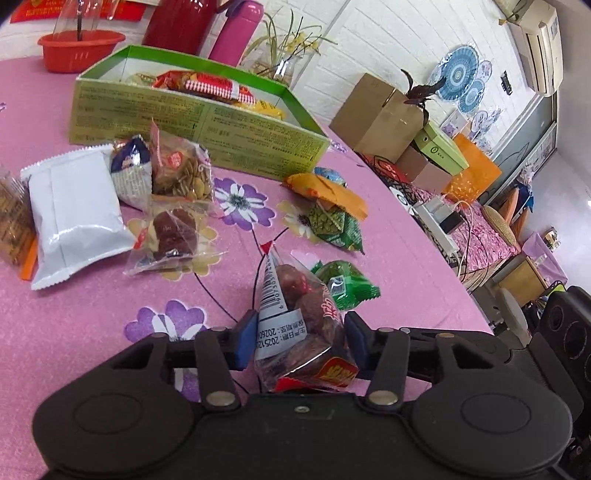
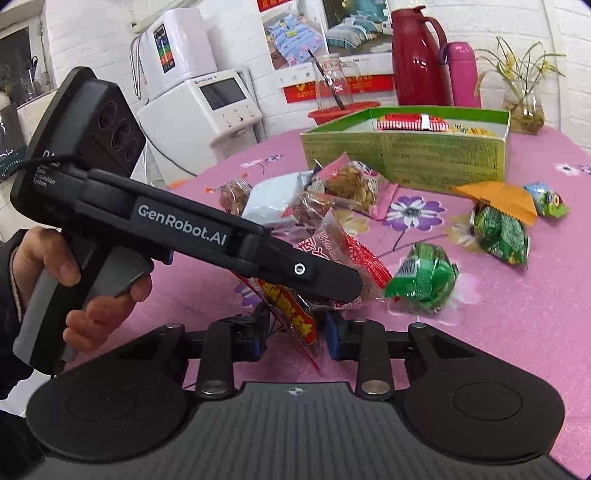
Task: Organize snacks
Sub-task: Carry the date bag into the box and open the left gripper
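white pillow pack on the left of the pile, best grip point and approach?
Grip the white pillow pack across its puffy middle, pads on the two long edges, coming from above. It lies flat on the tablecloth, so its crimped ends offer little. Snacks crowd both long sides, probably nudge first.

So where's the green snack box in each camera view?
Left wrist: green box upper left of centre, behind the loose packets.
Right wrist: green box upper right of centre, open, snacks inside.
Shared landmark: red thermos behind the box.
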Demonstrator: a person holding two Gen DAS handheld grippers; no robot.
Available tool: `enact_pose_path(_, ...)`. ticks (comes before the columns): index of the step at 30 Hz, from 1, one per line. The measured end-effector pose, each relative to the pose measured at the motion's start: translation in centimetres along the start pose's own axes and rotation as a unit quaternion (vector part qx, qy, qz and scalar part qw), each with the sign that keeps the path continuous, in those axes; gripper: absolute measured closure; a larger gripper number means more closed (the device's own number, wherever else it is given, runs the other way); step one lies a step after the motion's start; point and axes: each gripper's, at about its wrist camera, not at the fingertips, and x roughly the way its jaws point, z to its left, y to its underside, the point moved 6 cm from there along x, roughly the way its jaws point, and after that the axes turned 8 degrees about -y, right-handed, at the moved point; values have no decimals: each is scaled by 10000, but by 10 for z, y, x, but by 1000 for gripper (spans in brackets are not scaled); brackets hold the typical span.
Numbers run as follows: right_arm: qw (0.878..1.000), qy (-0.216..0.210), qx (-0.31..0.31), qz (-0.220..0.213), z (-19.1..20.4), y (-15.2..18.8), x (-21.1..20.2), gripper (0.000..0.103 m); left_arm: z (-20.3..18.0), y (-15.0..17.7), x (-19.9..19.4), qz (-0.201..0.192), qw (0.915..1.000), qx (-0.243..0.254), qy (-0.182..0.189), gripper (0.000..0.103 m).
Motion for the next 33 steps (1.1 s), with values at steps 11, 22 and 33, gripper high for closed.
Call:
enact_pose_path(11,9951,67,-753,-631,12,-56,-17,51,-19,-55,-45,-923,9948,418,-96,86)
enact_pose_path(22,9827,101,-1340,-1271,-3,-151,33,52,18,-149,-54,-1900,9798,390,-497,86)
enact_pose_path(33,9873,155,-1217,-1007,-55,-184,112,52,90,-195,3,-1767,9823,-56,-622,86)
